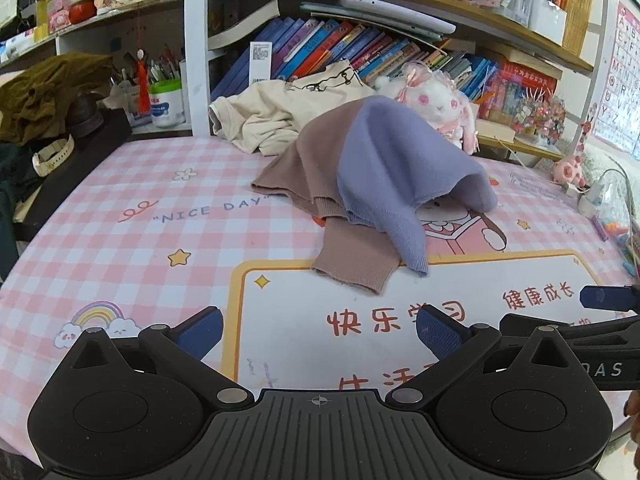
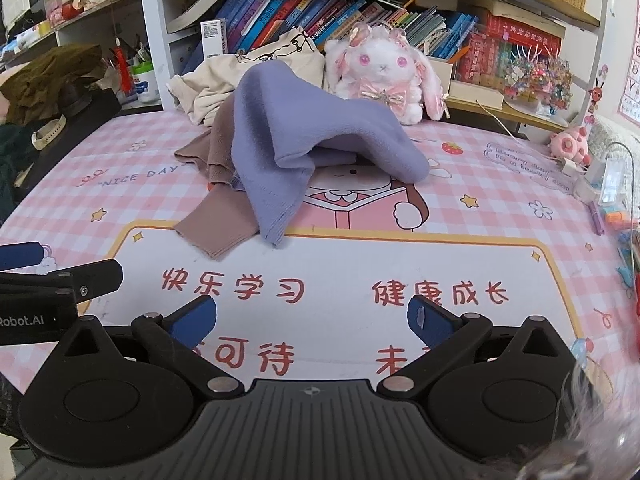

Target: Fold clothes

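A knitted garment, half mauve-brown (image 1: 316, 168) and half lavender (image 1: 392, 160), lies heaped on the pink checked desk mat (image 1: 120, 208); two sleeves trail toward me. It also shows in the right wrist view (image 2: 288, 132). A cream garment (image 1: 260, 116) is crumpled behind it against the books. My left gripper (image 1: 320, 334) is open and empty, low over the mat in front of the sleeves. My right gripper (image 2: 312, 320) is open and empty beside it; its finger shows in the left wrist view (image 1: 600, 298).
A white plush rabbit (image 2: 384, 72) sits behind the garments. Bookshelves (image 1: 360, 48) line the back. A black box with a watch (image 1: 52, 156) and olive cloth (image 1: 48, 92) stand at left. Cables, chargers and small toys (image 2: 592, 168) crowd the right edge.
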